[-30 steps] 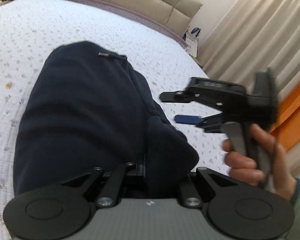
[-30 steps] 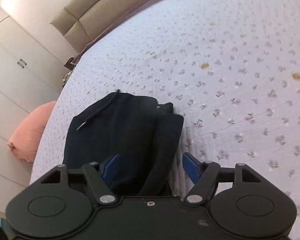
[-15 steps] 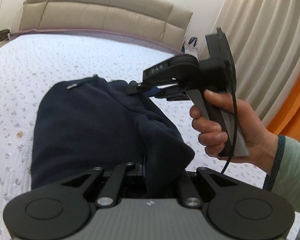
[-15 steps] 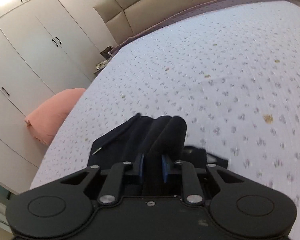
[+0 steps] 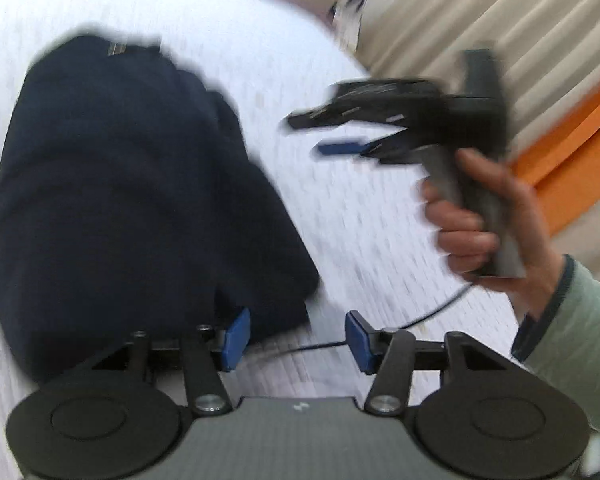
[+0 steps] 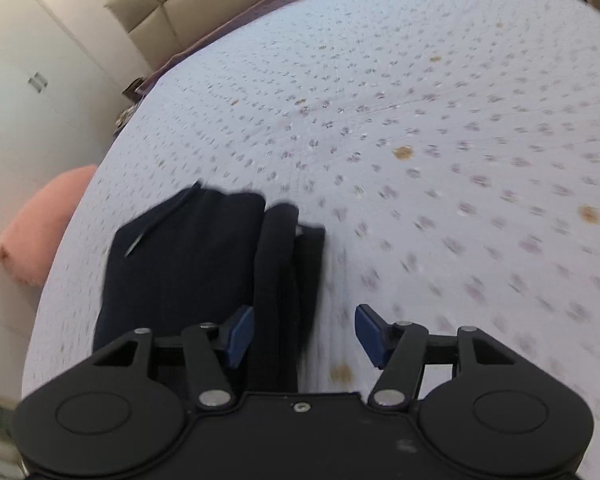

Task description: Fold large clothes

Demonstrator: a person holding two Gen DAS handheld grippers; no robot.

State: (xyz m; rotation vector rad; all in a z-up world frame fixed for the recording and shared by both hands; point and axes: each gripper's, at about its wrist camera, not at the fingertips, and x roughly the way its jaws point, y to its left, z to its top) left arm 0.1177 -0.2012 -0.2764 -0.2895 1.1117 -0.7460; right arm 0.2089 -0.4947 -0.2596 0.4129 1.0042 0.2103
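Navy clothing (image 5: 132,184) lies folded in a thick bundle on our flower-print bedspread (image 6: 440,128). Our left gripper (image 5: 296,338) has its blue pads spread wide, one beside the bundle's near edge — gripping nothing. Our right gripper (image 6: 304,334) gapes too, the fold's edge lying loose between its pads.

The left gripper (image 5: 296,338) has its blue pads (image 5: 236,338) spread wide, nothing between them. The right gripper (image 6: 304,336) is likewise spread, its pads (image 6: 370,334) well apart. In the left wrist view the right hand (image 5: 488,224) grips the handle, sleeve at the wrist, motion-blurred.
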